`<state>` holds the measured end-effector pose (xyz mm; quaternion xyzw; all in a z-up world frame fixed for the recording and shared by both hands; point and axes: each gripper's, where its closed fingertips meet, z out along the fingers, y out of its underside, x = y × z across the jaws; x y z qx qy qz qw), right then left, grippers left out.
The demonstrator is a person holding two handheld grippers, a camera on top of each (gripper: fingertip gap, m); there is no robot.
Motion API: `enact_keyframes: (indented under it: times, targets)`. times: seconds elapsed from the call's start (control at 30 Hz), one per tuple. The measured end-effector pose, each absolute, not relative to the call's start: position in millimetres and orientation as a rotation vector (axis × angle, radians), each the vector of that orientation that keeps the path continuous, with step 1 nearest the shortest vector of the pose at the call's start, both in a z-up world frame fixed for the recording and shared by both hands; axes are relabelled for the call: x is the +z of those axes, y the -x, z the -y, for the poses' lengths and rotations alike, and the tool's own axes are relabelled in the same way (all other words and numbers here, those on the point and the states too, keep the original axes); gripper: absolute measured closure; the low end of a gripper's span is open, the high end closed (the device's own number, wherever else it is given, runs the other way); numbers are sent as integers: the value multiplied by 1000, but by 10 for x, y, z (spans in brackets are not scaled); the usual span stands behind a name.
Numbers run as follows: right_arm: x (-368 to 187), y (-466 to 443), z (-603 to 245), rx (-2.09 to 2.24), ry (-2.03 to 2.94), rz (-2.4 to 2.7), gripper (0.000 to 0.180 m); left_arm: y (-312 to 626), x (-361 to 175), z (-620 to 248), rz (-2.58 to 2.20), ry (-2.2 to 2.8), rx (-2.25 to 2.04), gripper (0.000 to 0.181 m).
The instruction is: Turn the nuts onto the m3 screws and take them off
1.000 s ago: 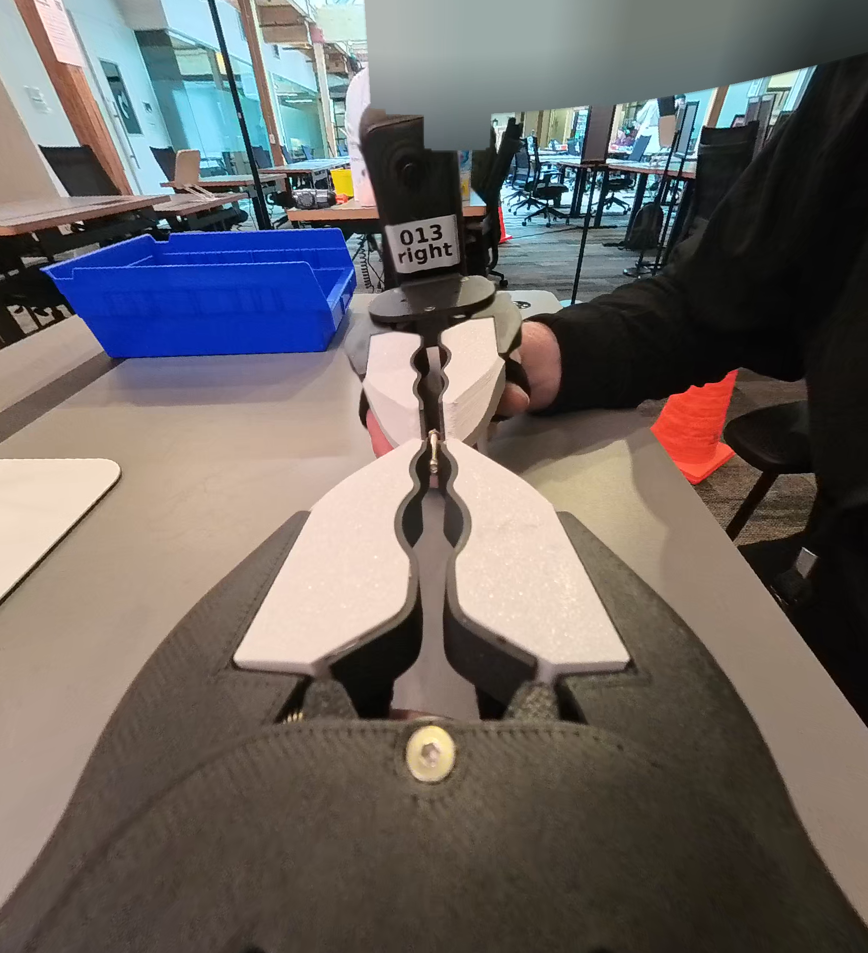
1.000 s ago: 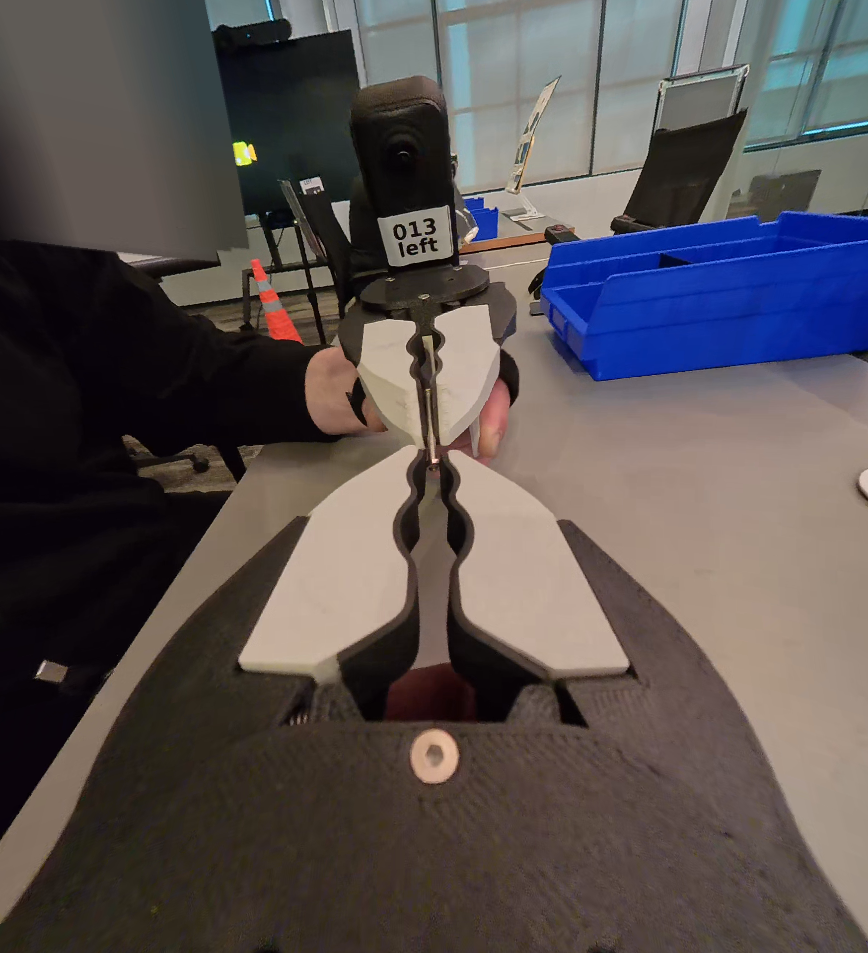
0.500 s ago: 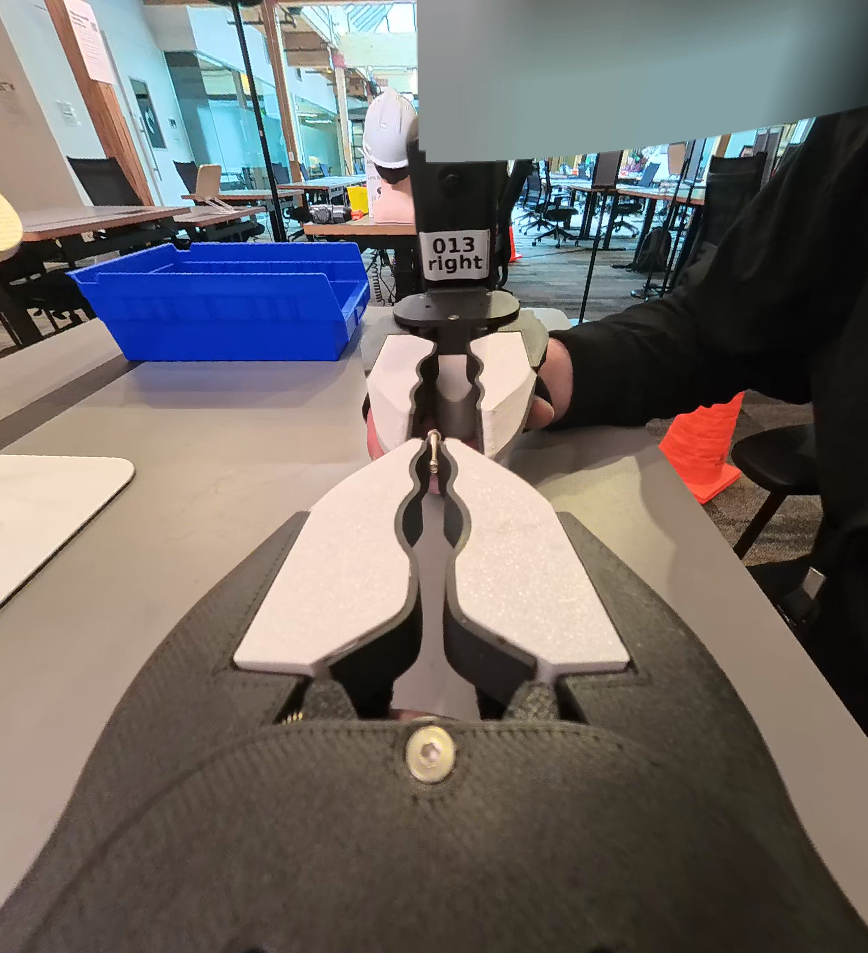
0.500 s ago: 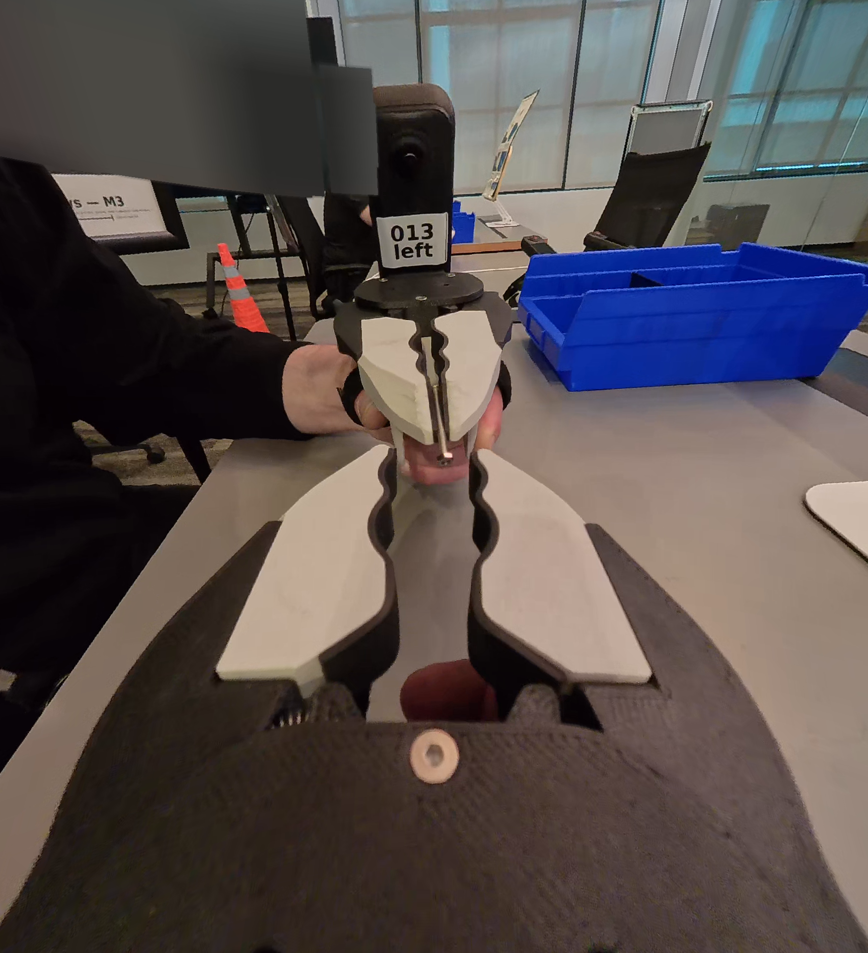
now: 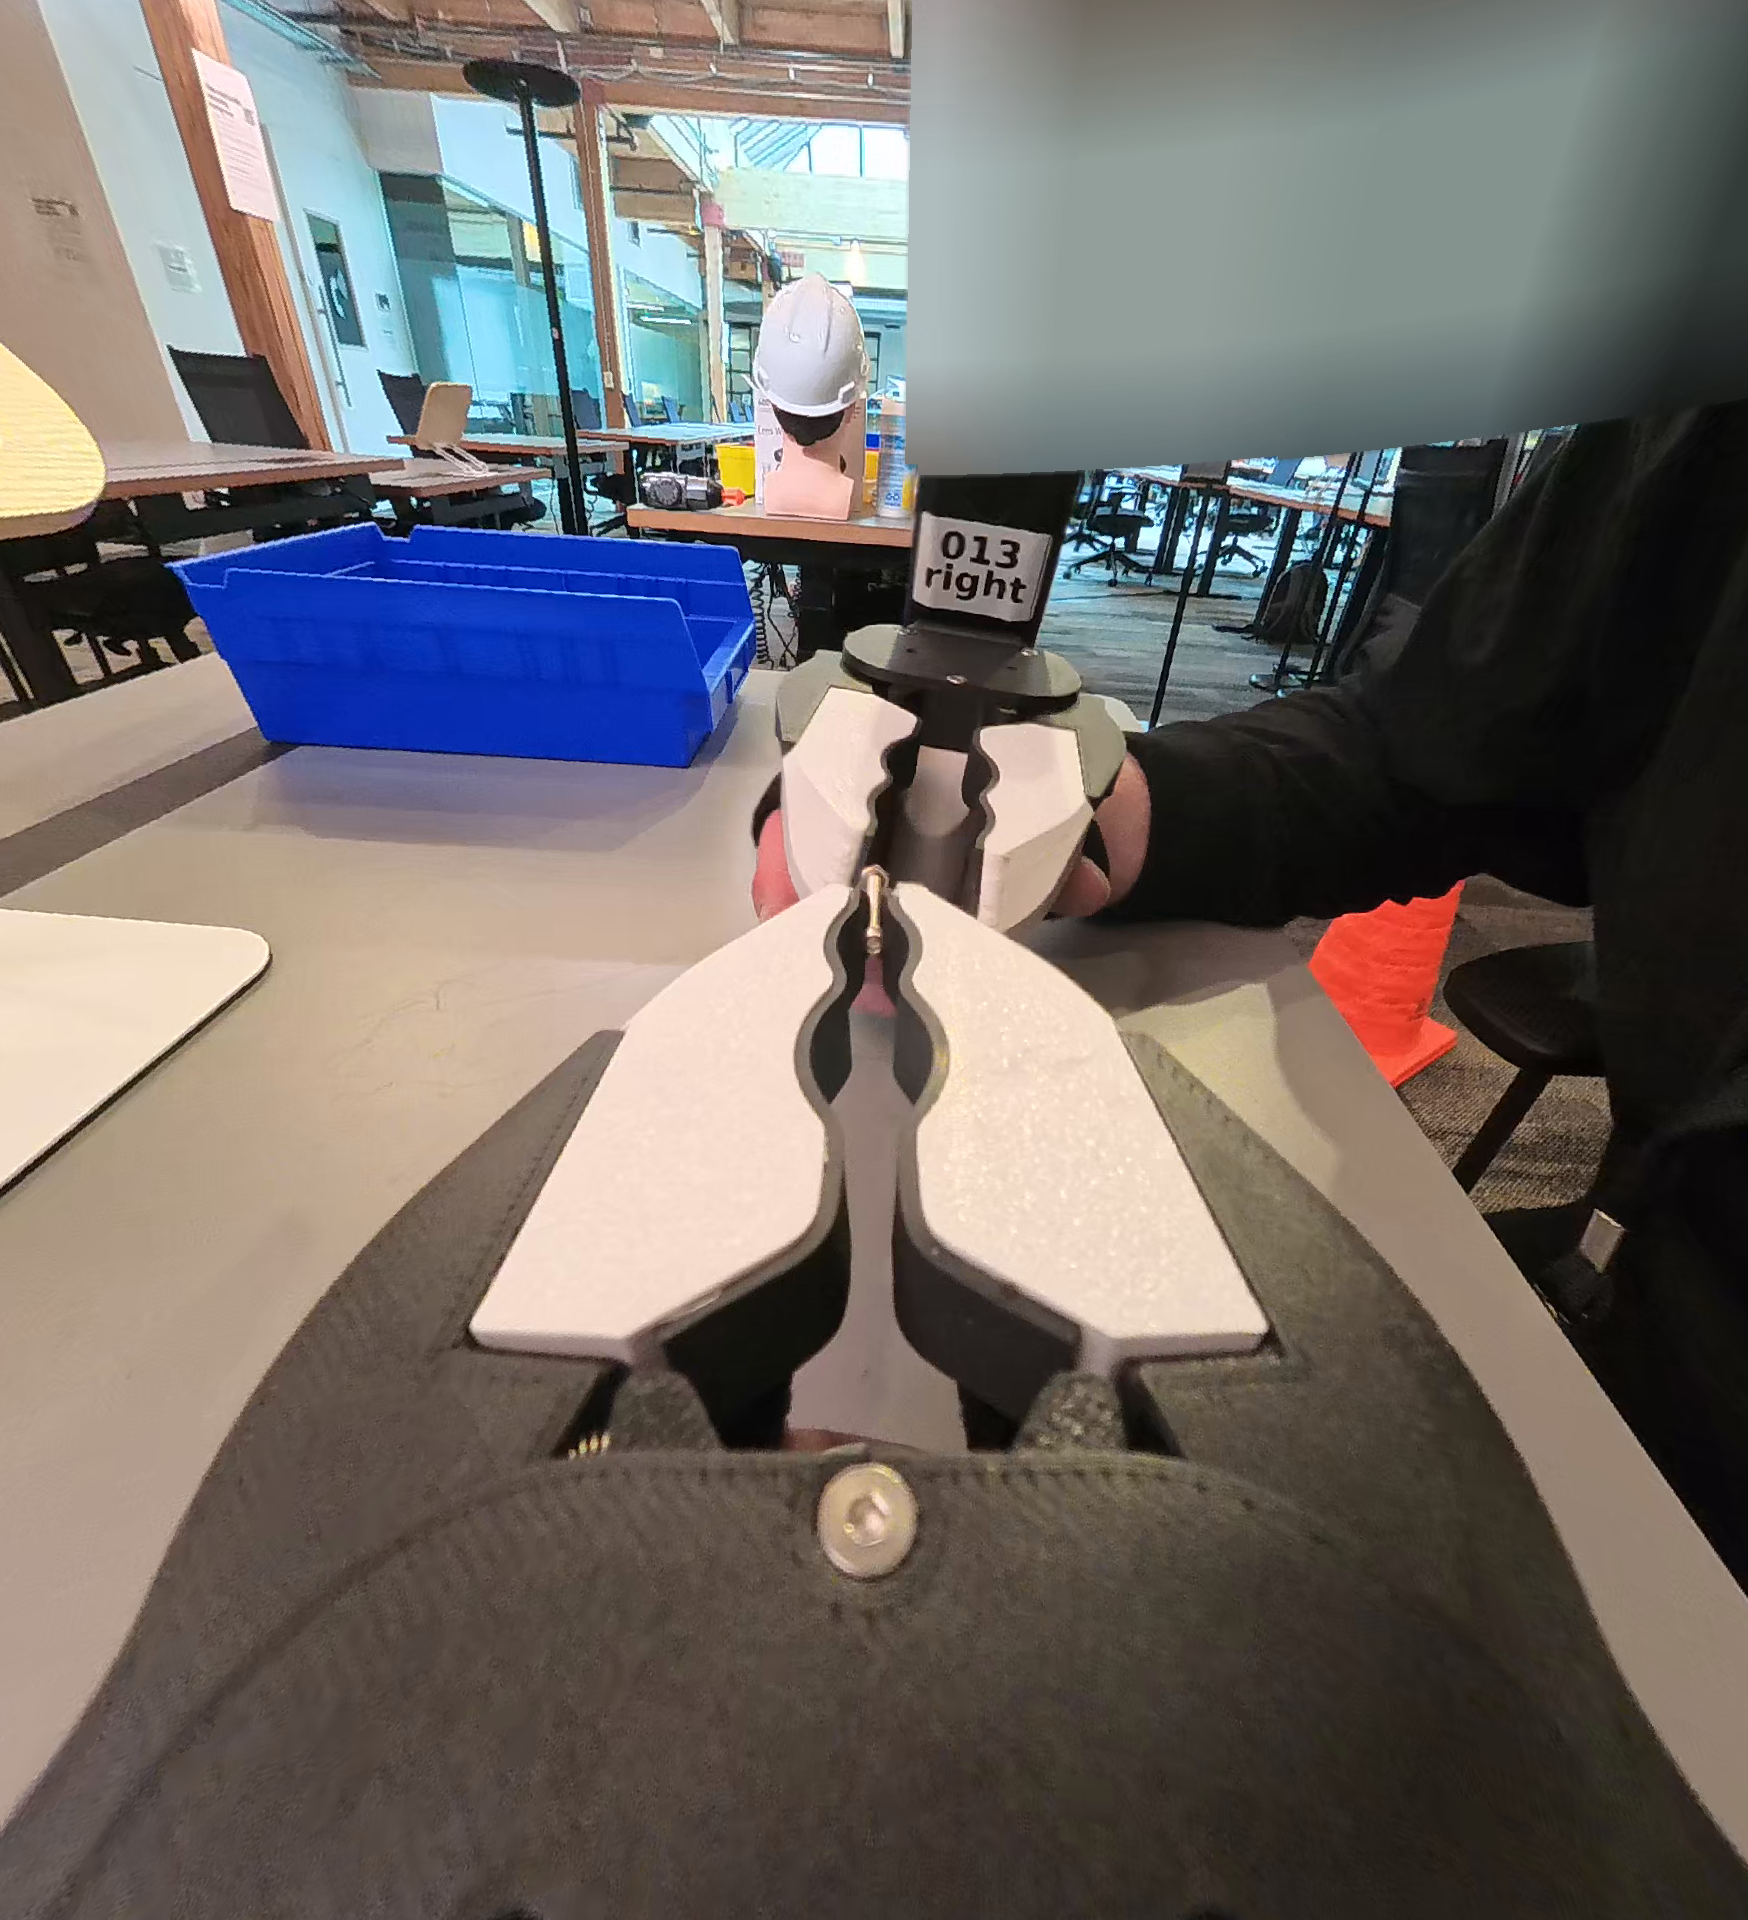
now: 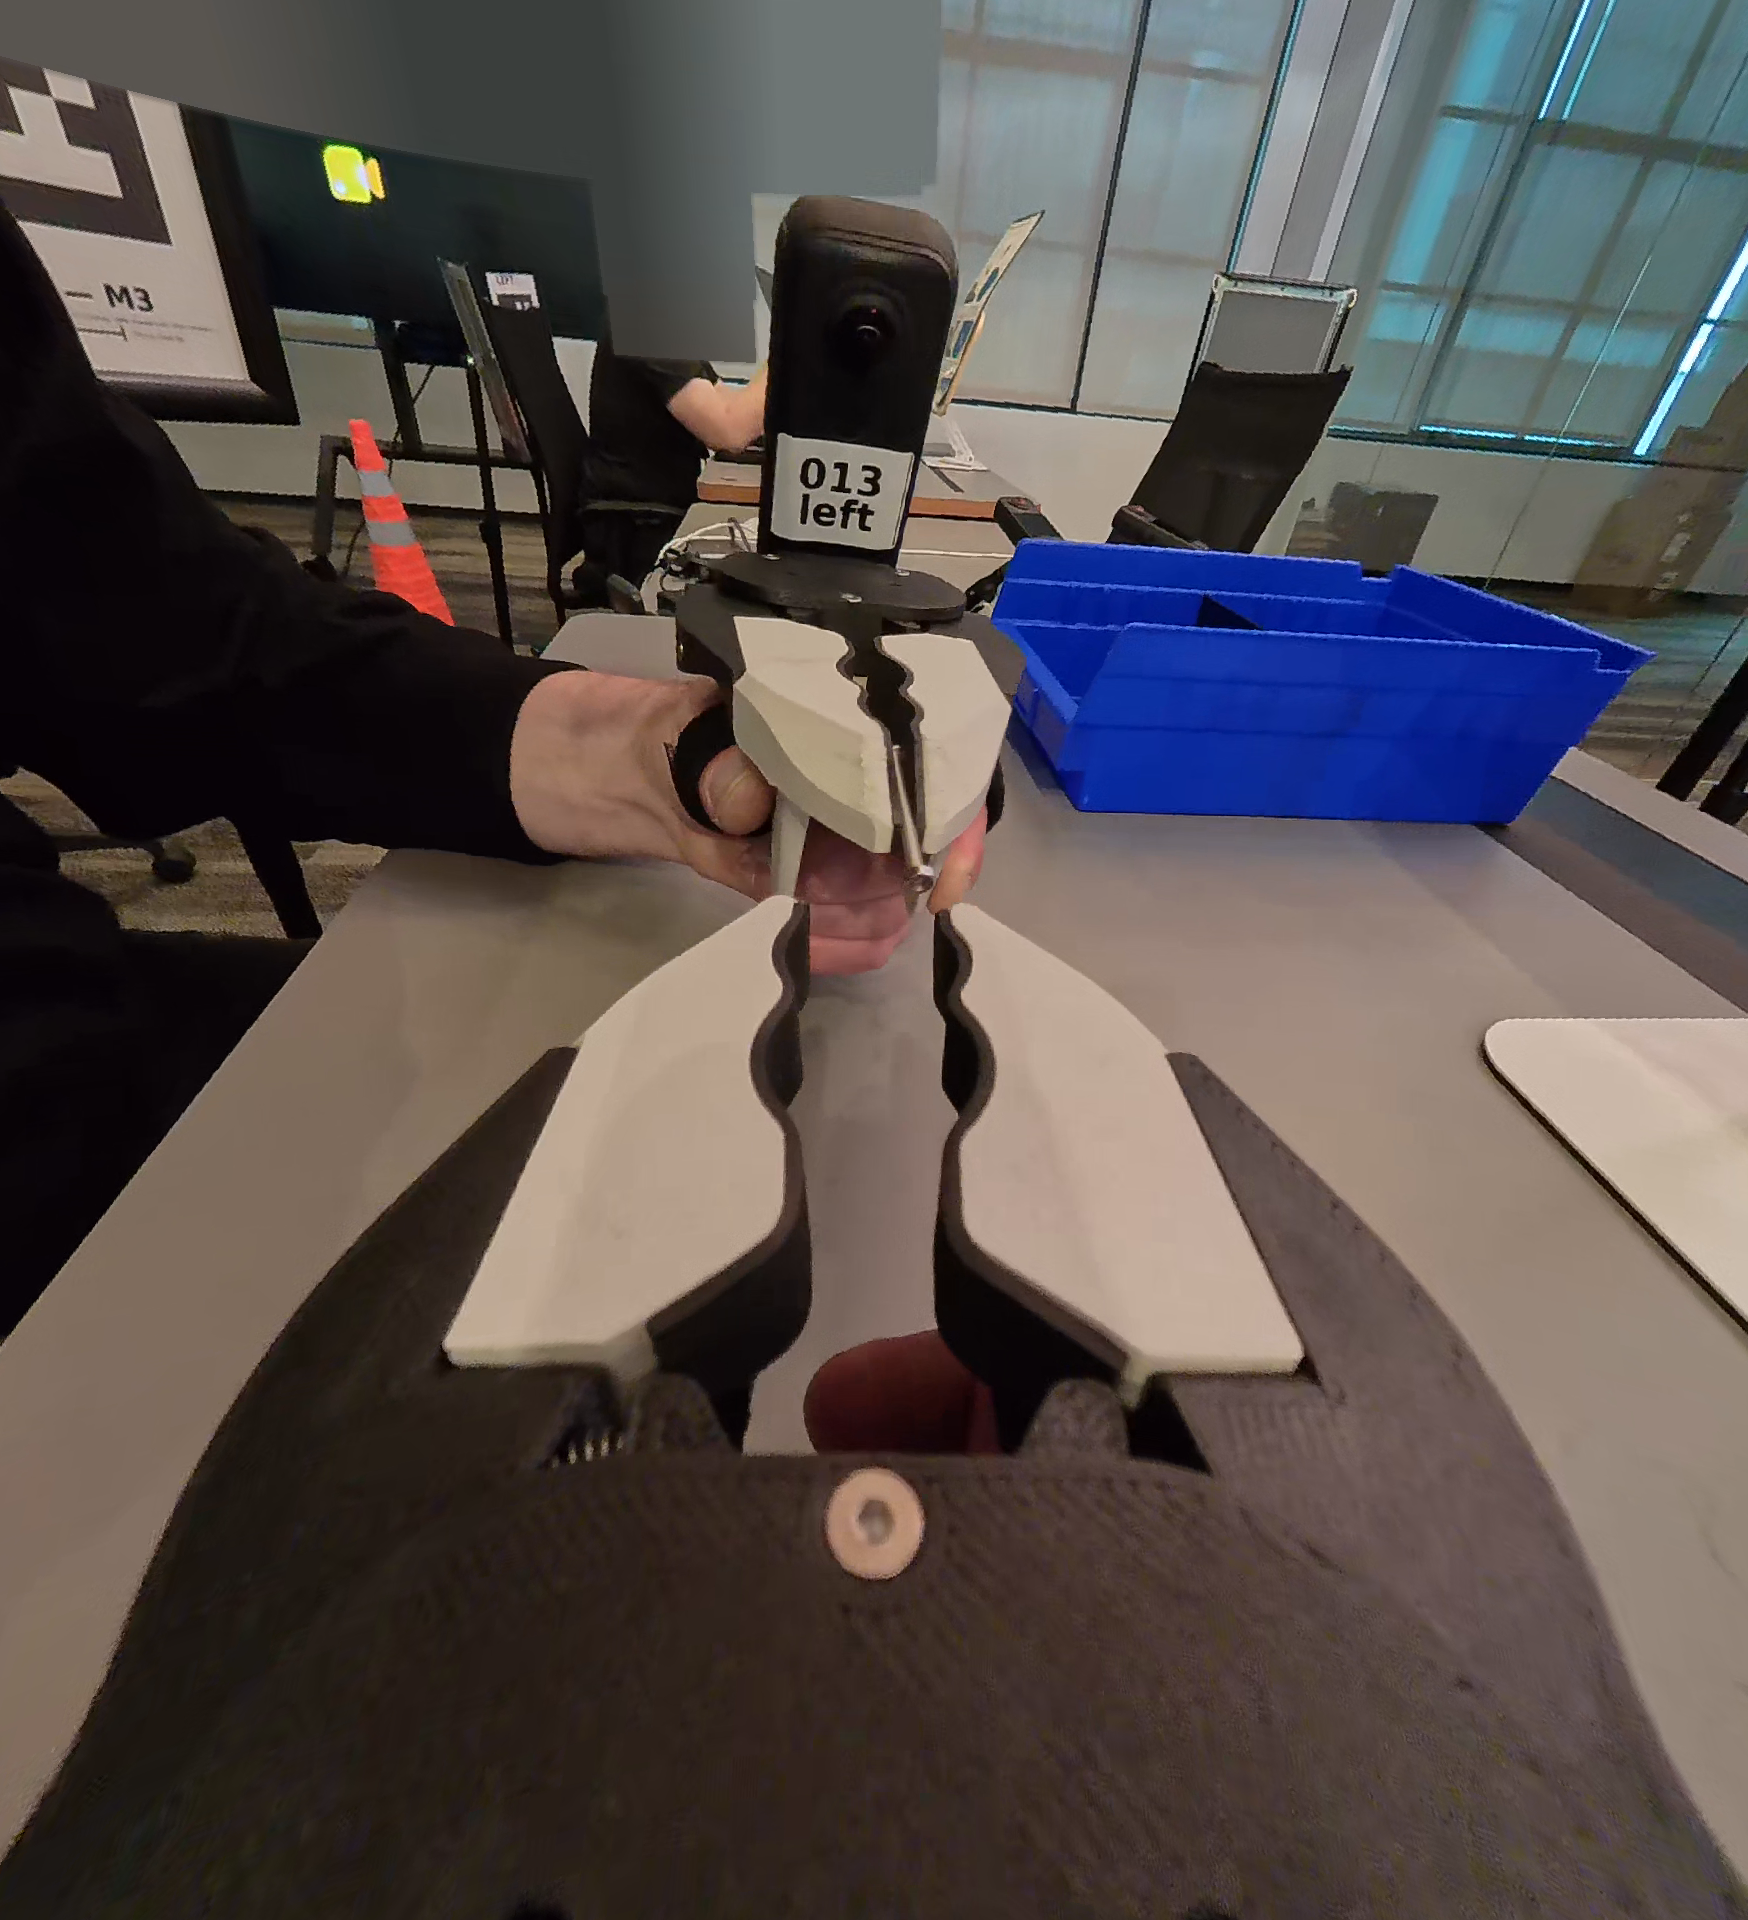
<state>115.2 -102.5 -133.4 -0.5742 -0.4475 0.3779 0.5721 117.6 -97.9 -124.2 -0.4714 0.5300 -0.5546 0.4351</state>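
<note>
While the white-fingered left gripper [image 5: 872,920] pinches a thin silver m3 screw [image 5: 872,914] at its tips above the grey table [image 5: 434,935], its jaws sit narrow. White-fingered right gripper [image 6: 865,920] faces it just beside the screw, jaws apart and empty. Blue plastic bin [image 6: 1296,696] sits behind.

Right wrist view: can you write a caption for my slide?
Open right claw faces the left claw, shut on a screw.

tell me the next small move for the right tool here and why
Probably bring the right tool forward and close it on the nut end of the screw. The left tool is shut on the screw, whose tip pokes out toward the right tool, which stands open and just short of it. Whether the nut is still threaded on is too small to tell.
</note>
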Motion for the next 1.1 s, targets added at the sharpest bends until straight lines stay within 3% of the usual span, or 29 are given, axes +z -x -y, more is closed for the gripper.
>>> enact_keyframes:
  times: [1.1]
  targets:
    - [-1275, -1158, 1033, 864, 1314, 1035, 157, -1191, -1246, 997, -1315, 1172, -1402, 178]
